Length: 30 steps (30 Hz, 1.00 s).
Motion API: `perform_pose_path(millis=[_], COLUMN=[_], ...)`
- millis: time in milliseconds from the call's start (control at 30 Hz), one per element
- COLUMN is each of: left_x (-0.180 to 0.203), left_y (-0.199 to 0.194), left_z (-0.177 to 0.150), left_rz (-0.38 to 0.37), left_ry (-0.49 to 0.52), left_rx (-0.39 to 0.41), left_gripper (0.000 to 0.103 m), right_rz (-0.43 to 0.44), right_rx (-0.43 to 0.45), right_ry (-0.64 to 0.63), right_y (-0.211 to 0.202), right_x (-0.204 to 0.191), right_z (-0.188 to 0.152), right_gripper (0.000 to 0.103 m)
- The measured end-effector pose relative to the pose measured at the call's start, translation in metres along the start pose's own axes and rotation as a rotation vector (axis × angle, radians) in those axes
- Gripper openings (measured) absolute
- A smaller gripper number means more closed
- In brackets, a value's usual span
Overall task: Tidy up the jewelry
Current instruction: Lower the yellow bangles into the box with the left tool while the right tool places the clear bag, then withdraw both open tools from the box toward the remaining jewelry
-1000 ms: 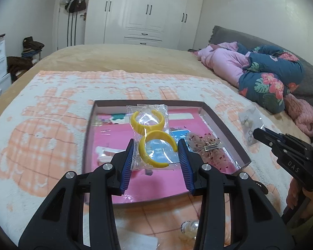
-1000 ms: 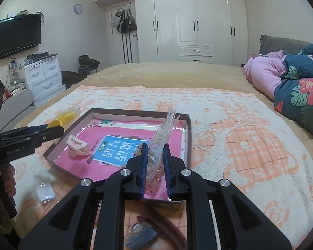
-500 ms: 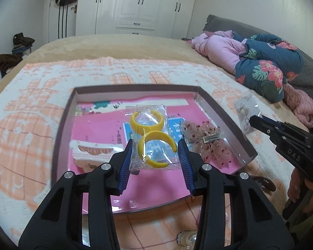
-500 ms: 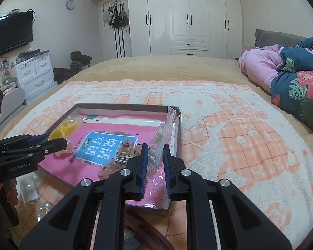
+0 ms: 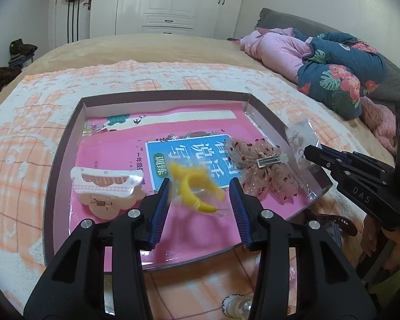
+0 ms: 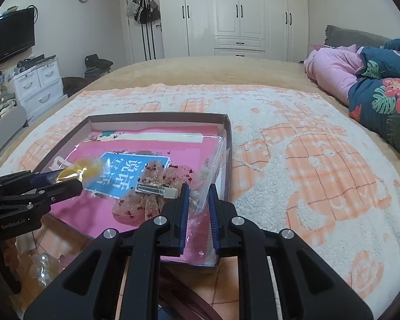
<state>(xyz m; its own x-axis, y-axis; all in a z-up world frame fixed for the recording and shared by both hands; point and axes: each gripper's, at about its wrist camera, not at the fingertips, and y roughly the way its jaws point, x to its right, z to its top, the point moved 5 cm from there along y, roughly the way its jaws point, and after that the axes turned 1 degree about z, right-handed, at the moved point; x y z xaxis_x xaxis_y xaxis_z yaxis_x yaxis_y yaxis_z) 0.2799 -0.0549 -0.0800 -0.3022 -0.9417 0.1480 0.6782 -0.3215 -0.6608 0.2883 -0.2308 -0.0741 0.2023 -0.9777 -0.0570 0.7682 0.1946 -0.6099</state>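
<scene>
A shallow brown tray with a pink book in it lies on the bed; it also shows in the right wrist view. My left gripper is open over the tray, and the clear bag of yellow hoops is blurred between its fingers, falling free. A white hair claw and a pink mesh bow clip lie in the tray. My right gripper is shut on a clear bag of earrings at the tray's right edge.
A patterned orange and white blanket covers the bed. Pink and floral bedding lies far right. A brown hair claw and a small clear bag lie near the tray's front edge. White drawers stand at left.
My left gripper moved down over the tray, opened and let go of the yellow hoop bag, which drops blurred. My right gripper came closer to the tray, still holding its bag.
</scene>
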Motion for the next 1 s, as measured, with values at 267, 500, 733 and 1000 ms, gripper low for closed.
perform_pose_path(millis=[267, 500, 733, 1000], left_x=[-0.002, -0.004, -0.007, -0.009], left_y=[-0.006, -0.022, -0.04, -0.065], left_z=[0.0, 0.003, 0.003, 0.003], left_rz=[0.007, 0.01, 0.04, 0.068], left_ry=[-0.017, -0.036, -0.051, -0.057], left_rx=[0.007, 0.04, 0.076, 0.127], left_gripper=[0.051, 0.066, 0.087, 0.092], right_rz=[-0.004, -0.007, 0.005, -0.008], right_rx=[0.011, 0.038, 0.078, 0.117], right_ry=[0.005, 0.025, 0.07, 0.051], right_y=[-0.004, -0.016, -0.035, -0.057], right_x=[0.0, 0.001, 0.002, -0.005], right_z=[-0.002, -0.005, -0.009, -0.008], right_gripper=[0.024, 0.051, 0.078, 0.086])
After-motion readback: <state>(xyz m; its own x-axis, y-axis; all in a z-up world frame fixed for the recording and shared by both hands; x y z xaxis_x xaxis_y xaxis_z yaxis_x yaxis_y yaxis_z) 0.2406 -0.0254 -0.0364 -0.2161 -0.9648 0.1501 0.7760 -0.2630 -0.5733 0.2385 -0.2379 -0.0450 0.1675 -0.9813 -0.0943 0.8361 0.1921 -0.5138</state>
